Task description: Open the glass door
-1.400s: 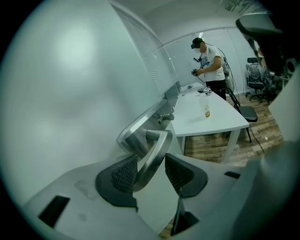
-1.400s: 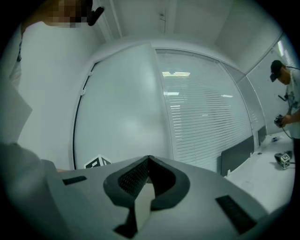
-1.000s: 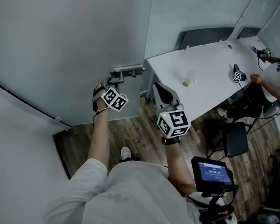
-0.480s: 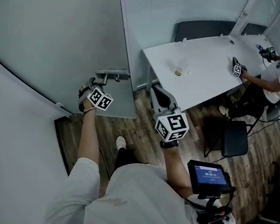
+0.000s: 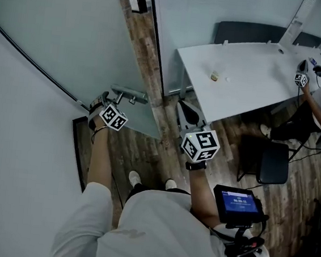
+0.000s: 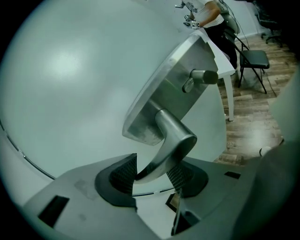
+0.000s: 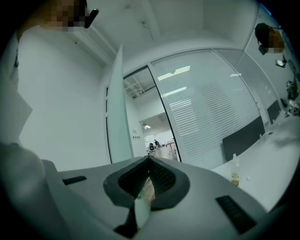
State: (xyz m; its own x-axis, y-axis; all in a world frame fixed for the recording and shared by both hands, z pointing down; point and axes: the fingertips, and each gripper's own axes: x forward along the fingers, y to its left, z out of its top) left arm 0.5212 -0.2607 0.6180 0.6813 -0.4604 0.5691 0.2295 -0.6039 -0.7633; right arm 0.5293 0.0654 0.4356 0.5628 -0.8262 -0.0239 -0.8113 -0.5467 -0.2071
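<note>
I've got the left gripper point(image 6: 152, 174) clamped on the glass door's point(image 5: 57, 23) lever handle point(image 6: 174, 139), door edge ajar over open wood floor point(image 5: 152, 78) — right gripper point(image 7: 149, 180) pinched closed, empty, near the white counter point(image 5: 251, 77).

White table point(image 5: 255, 95), small bottle point(image 5: 214, 76) on it, wood floor point(image 5: 141, 146), black chair point(image 5: 275, 163).

The person wears a pale short-sleeved shirt point(image 5: 156, 227) and white shoes point(image 5: 134, 178); the left gripper point(image 6: 152, 175) and right gripper point(image 7: 149, 164) are grey with black-marked white cubes point(image 5: 115, 117).
</note>
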